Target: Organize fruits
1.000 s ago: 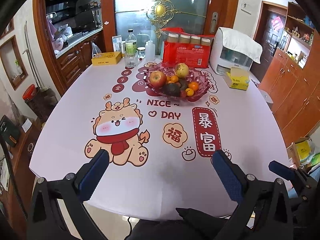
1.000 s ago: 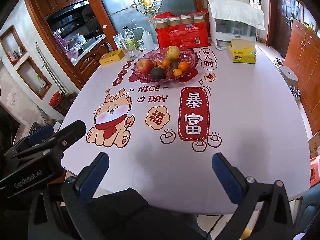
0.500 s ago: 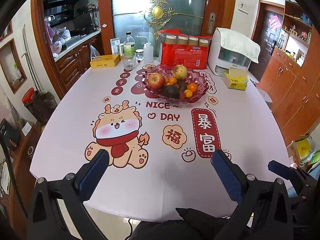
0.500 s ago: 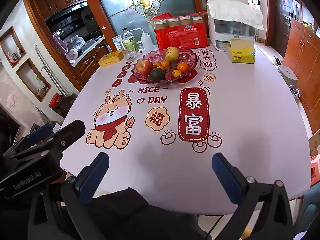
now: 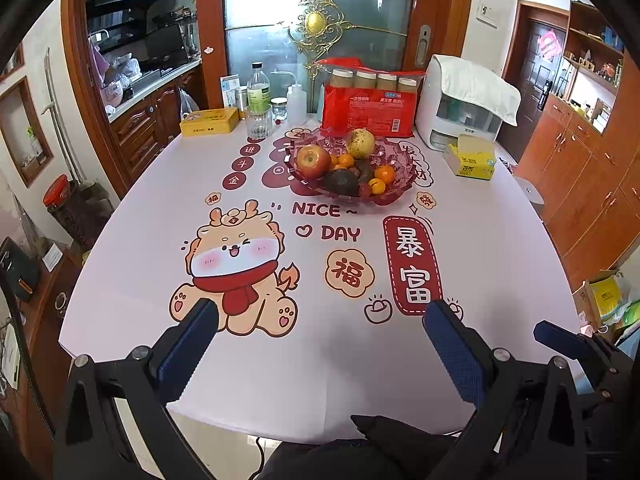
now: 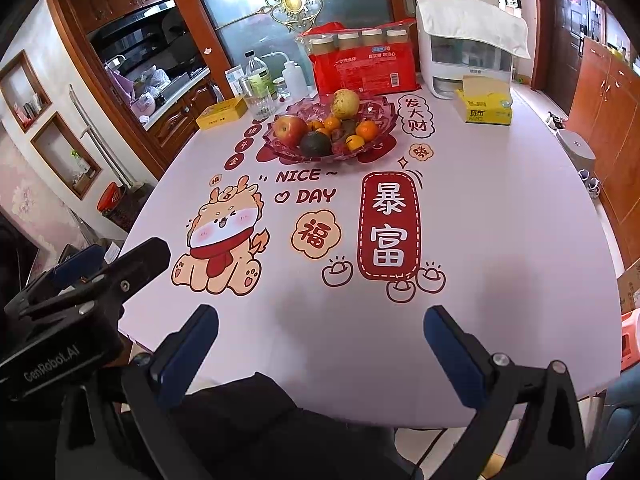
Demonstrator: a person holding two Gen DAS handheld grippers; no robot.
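**Both jaws wide and empty, fruit bowl still far up the desk**

The left gripper (image 5: 318, 322) has its jaws spread wide, with nothing between the blue pads; only bare tablecloth shows in the gap at the bottom of the left wrist view. The right gripper (image 6: 320, 326) stands the same way: jaws fully apart, holding nothing, low in its own frame. In the right wrist view the left tool's black body sits at lower left, so the two grippers are side by side at the near edge of the desk (image 5: 500, 240).

The fruit lies well apart from both, above centre in each frame. A red glass bowl (image 5: 404, 160) holds a red apple (image 5: 313, 161) at its left, a yellow-green pear (image 5: 360, 143) at the back, a dark avocado (image 5: 341, 182) at the front, and small oranges (image 5: 385, 174) packed between them.

Risks, as I judge them: the fruits touch one another in a heap, so closing on one could nudge its neighbours and roll a small orange over the shallow rim. The bowl may slide on the smooth cloth if a finger catches its edge. A drinking glass (image 5: 259, 123) and a clear bottle (image 5: 258, 88) stand just left of the bowl, and a red pack of jars (image 5: 370, 110) just behind it, leaving the cleanest approach from the near side.
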